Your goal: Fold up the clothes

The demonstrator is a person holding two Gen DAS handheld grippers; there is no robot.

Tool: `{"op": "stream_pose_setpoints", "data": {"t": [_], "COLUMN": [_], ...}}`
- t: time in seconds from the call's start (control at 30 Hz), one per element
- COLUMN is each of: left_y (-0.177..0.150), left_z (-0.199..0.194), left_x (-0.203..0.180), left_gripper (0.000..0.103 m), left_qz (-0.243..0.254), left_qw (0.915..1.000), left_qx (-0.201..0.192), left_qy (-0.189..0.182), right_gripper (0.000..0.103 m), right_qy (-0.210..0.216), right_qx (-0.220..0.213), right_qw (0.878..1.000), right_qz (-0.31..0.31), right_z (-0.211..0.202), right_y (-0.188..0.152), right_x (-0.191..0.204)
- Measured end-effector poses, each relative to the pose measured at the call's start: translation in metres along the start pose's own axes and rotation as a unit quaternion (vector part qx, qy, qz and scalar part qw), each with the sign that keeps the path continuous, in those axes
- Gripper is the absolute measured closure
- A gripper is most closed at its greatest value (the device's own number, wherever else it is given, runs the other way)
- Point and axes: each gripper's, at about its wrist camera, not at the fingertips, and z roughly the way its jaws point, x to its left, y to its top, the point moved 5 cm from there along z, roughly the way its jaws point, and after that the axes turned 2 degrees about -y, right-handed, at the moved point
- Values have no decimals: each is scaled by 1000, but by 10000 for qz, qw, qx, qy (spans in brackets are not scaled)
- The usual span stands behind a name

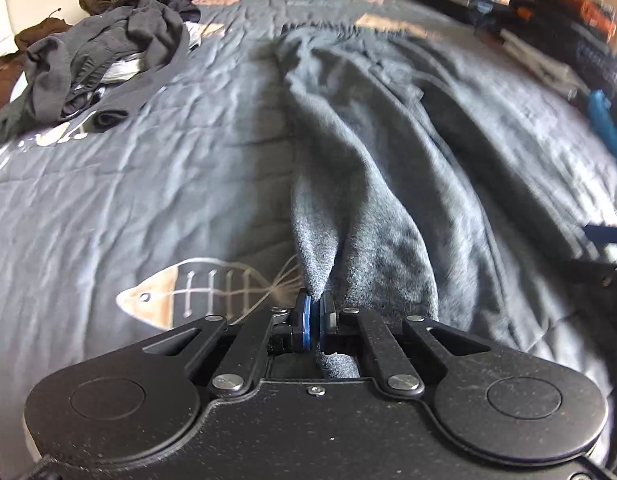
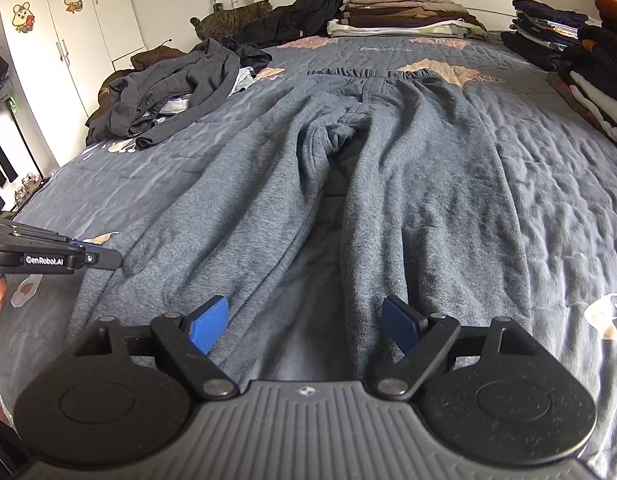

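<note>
While the left gripper (image 1: 315, 314) pinches a hem of the grey sweatpants (image 2: 388, 184), they stretch toward the frame's top. The right gripper (image 2: 306, 326) stands wide open above both legs, holding nothing.

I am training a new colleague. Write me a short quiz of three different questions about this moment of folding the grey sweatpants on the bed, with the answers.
1. True or false: the right gripper is shut on the grey sweatpants.
2. Multiple choice: what do the pads of the left gripper pinch? A) a fold of the sweatpants B) the bedspread C) nothing
3. Short answer: which animal stands at the far end of the bed, beside the loose pile of clothes?

Key
1. False: its jaws stand open above the lower leg ends.
2. A
3. A tabby cat.
</note>
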Motion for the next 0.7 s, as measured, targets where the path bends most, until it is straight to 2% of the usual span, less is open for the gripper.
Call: {"op": "stream_pose_setpoints", "data": {"t": [0.1,0.17,0.23,0.3,0.37,0.4,0.43,0.47,0.5,0.57,0.7], "left_y": [1,3,4,3,1,0,-1,-3,-3,-3,2], "left_z": [-5,-9,-8,-1,10,15,20,24,23,17,-23], "left_x": [2,-1,-7,-13,-16,-16,-16,-13,-8,4,32], "left_gripper": [93,76,31,27,29,38,63,79,91,98,99], "left_qz": [-20,-27,74,206,117,46,-26,-112,-231,-480,-708], "left_qw": [9999,9997,9994,9992,9996,9998,9998,9998,9996,9986,9960], "left_qx": [-78,-214,-324,-339,-236,-188,-140,-40,-38,-73,-409], "left_qy": [-60,-102,-32,42,-58,-107,-156,-150,-169,-221,-363], "right_gripper": [19,19,19,19,19,19,19,19,19,19,19], "right_qy": [38,57,70,110,175,205,221,238,252,279,301], "right_qx": [3,14,49,119,184,209,223,235,241,251,244], "right_qw": [10000,10000,10000,9999,9997,9995,9994,9993,9992,9990,9991], "right_qz": [-30,-33,-25,-21,-48,-84,-126,-166,-187,-226,-190], "right_z": [0,1,3,6,9,10,10,10,10,10,9], "right_y": [0,0,-2,-4,-8,-9,-11,-12,-12,-13,-12], "right_x": [2,3,4,7,11,14,17,19,21,24,22]}}
